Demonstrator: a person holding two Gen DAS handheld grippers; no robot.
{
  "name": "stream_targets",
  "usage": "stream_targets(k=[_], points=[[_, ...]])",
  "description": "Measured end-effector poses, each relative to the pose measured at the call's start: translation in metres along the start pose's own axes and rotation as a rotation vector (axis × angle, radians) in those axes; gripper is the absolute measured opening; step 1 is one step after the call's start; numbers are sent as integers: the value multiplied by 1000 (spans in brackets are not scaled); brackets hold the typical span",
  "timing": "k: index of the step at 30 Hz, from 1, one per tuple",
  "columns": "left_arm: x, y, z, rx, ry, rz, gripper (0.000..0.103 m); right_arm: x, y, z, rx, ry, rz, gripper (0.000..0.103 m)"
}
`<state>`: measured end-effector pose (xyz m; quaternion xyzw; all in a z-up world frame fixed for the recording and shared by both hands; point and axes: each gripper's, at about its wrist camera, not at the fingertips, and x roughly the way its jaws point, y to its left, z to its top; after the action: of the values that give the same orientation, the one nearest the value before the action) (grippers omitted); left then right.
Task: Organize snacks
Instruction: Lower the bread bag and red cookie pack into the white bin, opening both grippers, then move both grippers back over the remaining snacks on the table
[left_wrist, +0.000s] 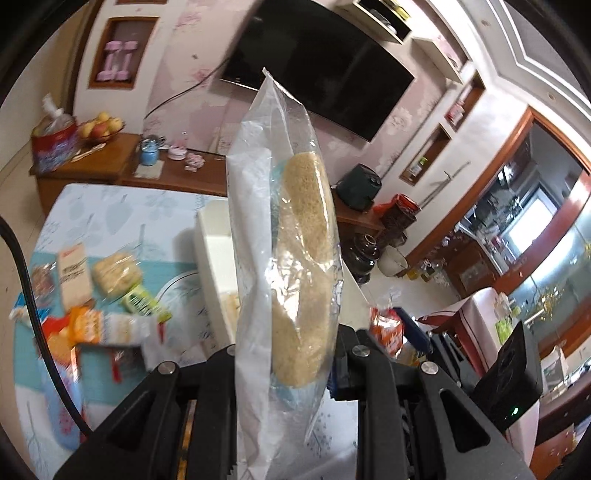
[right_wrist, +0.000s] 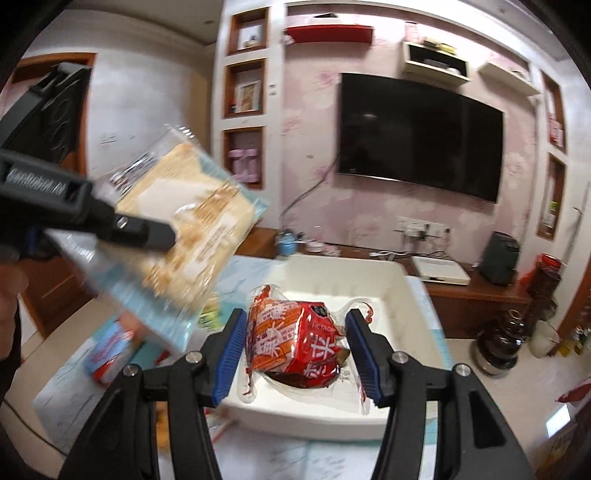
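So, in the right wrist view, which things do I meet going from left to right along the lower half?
left gripper holding the pale cracker pack → red snack packet between the right gripper pads, above the white bin → dark brown jar

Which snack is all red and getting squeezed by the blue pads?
The red snack packet, held in the right gripper above the white bin. The left gripper holds a clear-wrapped pale cake instead.
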<state>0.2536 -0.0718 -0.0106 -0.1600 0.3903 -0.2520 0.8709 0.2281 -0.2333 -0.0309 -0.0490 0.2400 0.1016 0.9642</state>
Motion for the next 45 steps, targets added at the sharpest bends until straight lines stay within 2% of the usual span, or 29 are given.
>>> stream_targets(k=[6, 8, 11, 13, 15, 18, 21, 28, 37, 42, 45], points=[[41, -17, 2, 65, 24, -17, 20, 23, -34, -2, 67, 17, -67, 57], [49, -23, 1, 87, 31, -6, 24, 30, -44, -3, 103, 33, -82, 57], [48, -27, -1, 96, 7, -6, 37, 38, -54, -7, 139, 67, -104, 61], [43, -28, -2, 101, -10, 5, 55, 40, -56, -7, 138, 79, -113, 70], [36, -27, -1, 114, -19, 30, 62, 39, -58, -9, 157, 84, -108, 80], [26, -25, -2, 134, -15, 84, 73, 39, -57, -8, 169, 103, -110, 80], [13, -19, -5, 135, -14, 123, 74, 39, -49, -8, 168, 132, -130, 80], [-25, 3, -14, 108, -14, 215, 78, 30, -31, -3, 180, 156, -101, 80], [-79, 39, -38, 71, -25, 344, 78, 10, 2, 4, 208, 167, 2, 80], [-100, 60, -53, 30, -27, 412, 78, 15, 18, -1, 273, 293, 35, 80], [-109, 77, -62, 9, -19, 450, 78, 20, 24, -7, 341, 387, 84, 80]])
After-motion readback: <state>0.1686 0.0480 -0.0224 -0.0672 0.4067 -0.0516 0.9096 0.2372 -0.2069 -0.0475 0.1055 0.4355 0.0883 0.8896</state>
